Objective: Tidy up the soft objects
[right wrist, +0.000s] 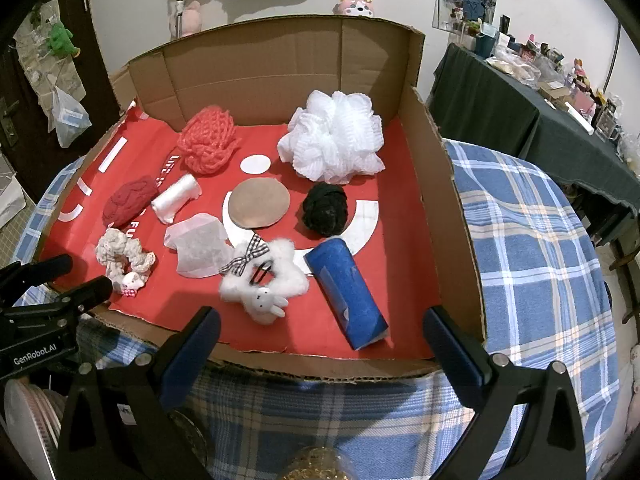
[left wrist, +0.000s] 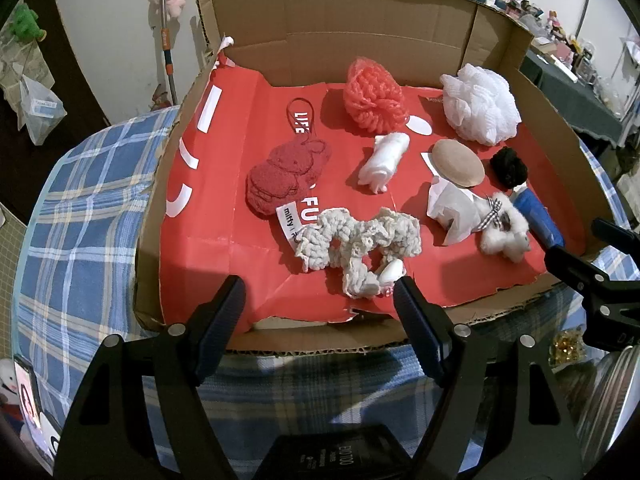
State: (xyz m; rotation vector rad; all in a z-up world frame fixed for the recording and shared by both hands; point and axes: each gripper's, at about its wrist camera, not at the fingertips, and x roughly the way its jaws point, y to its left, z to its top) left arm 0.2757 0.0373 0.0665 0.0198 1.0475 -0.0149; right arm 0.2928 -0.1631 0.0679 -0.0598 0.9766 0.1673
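A cardboard box (left wrist: 348,36) lined with red paper holds soft objects: a white mesh pouf (right wrist: 334,140), a coral knit ball (right wrist: 208,140), a red towel rabbit (left wrist: 286,174), a white roll (left wrist: 384,160), a tan round pad (right wrist: 259,203), a black pom (right wrist: 325,208), a cream crochet scrunchie (left wrist: 356,246), a white tissue pouch (right wrist: 198,250), a fluffy white rabbit scrunchie (right wrist: 264,280) and a blue roll (right wrist: 348,292). My left gripper (left wrist: 320,300) is open and empty before the cream scrunchie. My right gripper (right wrist: 320,328) is open and empty at the box's front edge.
The box sits on a blue plaid cloth (right wrist: 540,260). A dark-covered table (right wrist: 520,120) with clutter stands at right. Plush toys and bags hang on the back wall. The left gripper shows in the right wrist view (right wrist: 60,284).
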